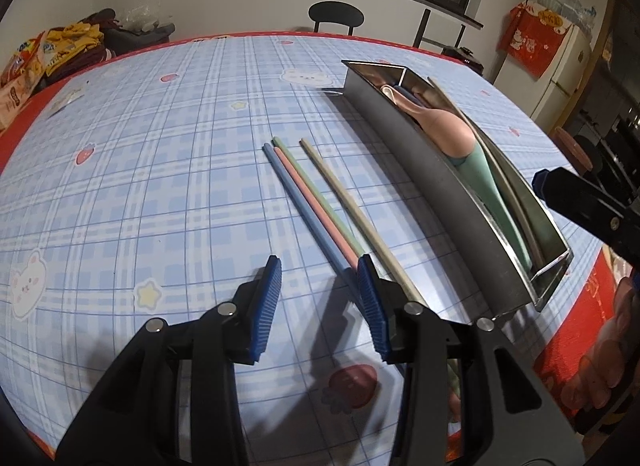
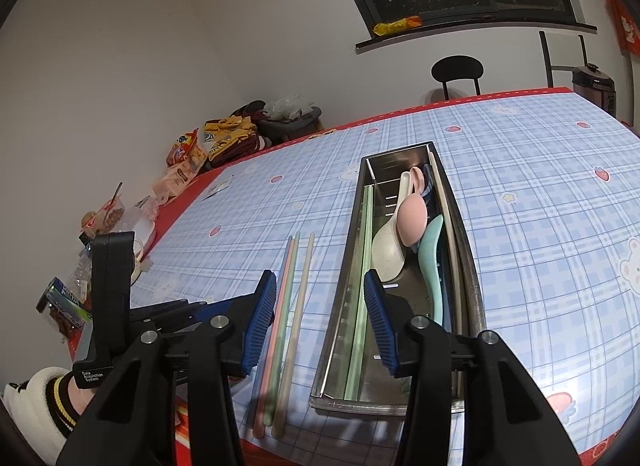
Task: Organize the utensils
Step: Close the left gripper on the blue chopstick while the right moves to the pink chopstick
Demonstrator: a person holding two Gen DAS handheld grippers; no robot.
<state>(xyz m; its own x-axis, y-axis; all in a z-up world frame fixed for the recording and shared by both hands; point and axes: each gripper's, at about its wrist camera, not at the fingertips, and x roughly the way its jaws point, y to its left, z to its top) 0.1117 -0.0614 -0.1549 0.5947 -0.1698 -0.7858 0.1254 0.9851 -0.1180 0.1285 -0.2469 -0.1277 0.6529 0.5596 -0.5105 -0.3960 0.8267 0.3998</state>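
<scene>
Several chopsticks (image 1: 316,205), blue, pink, green and beige, lie side by side on the checked tablecloth, left of a long steel tray (image 1: 440,193). The tray (image 2: 340,326) holds a pink spoon (image 2: 412,221), a cream spoon (image 2: 390,254), a teal spoon (image 2: 430,258) and two more chopsticks along its walls. My left gripper (image 1: 320,298) hovers low over the near ends of the loose chopsticks, jaws partly apart, gripping nothing. My right gripper (image 2: 320,318) hangs above the beige chopstick (image 2: 300,306) and the tray's left wall, jaws likewise apart and empty.
Snack bags (image 2: 188,153) and clothes are piled at the table's far left edge. A dark chair (image 2: 456,69) stands behind the table. A white sleeve (image 2: 36,398) shows at the lower left of the right wrist view. A cooker (image 2: 592,85) sits at the far right.
</scene>
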